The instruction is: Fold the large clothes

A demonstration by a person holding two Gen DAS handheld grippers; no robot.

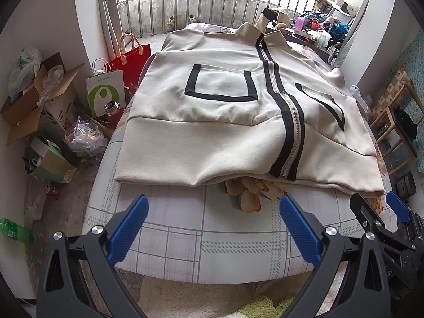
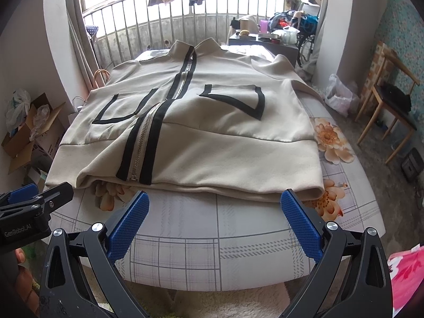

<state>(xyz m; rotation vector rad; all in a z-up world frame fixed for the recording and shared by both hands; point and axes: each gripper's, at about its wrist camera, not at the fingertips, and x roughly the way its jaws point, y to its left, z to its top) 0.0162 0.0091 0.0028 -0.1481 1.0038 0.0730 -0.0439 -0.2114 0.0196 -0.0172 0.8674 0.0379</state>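
On the bed (image 1: 185, 241), front side up: one cream jacket (image 1: 212, 122), zipped, collar at the far end, hem nearest me and lying just short of the near mattress edge. Sleeves: not visible from here, seemingly tucked under the body.

Left gripper (image 1: 213, 213): jaws wide, holding nothing, hovering just short of the hem, left of the zip (image 1: 290, 137).

Right gripper (image 2: 214, 208): jaws wide, holding nothing, hovering just short of the hem, right of the zip.

Step in hand, as I judge it: take the hem at two points and carry it up toward the collar (image 2: 197, 49).

Method notes: I pinch every layer of the hem, well apart and level, lift together, and lay the hem square so the zip stays straight.

Hazard: the hem gapes near the zip, so a shallow bite may catch only the top layer.
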